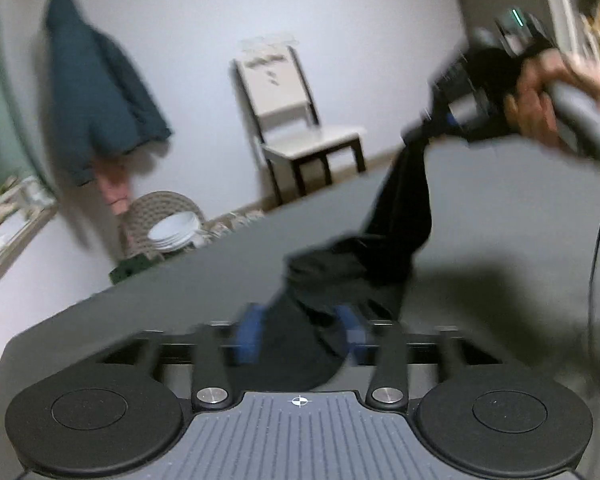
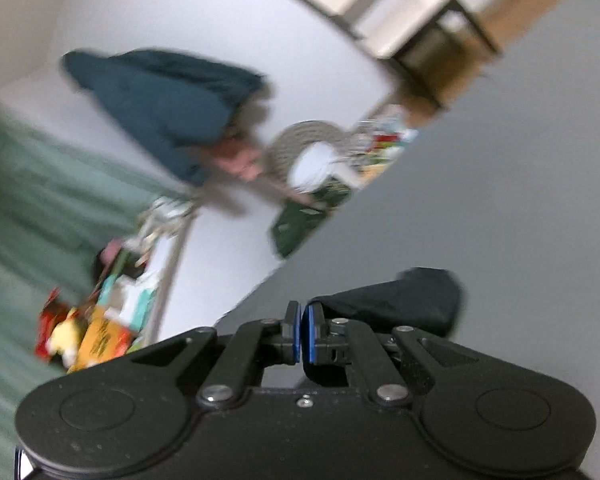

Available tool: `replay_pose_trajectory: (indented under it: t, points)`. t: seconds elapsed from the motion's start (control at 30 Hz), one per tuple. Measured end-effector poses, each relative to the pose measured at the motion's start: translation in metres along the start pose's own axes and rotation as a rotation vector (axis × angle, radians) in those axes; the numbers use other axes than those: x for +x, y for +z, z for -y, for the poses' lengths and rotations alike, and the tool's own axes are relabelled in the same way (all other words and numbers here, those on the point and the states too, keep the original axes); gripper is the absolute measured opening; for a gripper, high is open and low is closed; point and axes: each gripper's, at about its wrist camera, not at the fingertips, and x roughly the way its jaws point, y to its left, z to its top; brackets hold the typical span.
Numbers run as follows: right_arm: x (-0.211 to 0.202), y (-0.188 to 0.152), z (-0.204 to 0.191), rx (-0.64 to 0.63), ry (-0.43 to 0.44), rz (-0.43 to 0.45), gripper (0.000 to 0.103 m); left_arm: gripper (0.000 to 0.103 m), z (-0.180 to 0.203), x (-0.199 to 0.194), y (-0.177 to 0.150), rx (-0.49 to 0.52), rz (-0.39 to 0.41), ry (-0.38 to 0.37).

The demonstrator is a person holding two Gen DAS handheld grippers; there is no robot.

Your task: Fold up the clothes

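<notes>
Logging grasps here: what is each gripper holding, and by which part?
Both hold the black garment: right gripper lifts one end, left gripper has the opposite bunched end.

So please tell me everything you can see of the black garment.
The black garment is soft, dark cloth, blurred and without visible print. It stretches between both grippers: the right gripper, held in a hand, lifts one end high, while the left gripper has cloth between its blue pads. Its bunched middle sags to the grey surface.
</notes>
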Motion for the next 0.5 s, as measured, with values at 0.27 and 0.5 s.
replay_pose_trajectory:
  t: [0.27,0.5]
  points:
    - [-0.007,0.026,0.064,0.106,-0.137,0.103,0.007,0.074,-0.013,0.091,0.028,-0.261,0.077,-0.081]
    - [-0.006,0.041,0.124,0.203,-0.239,0.149,0.007,0.073,-0.068,0.181,0.032,-0.360,-0.068,-0.139]
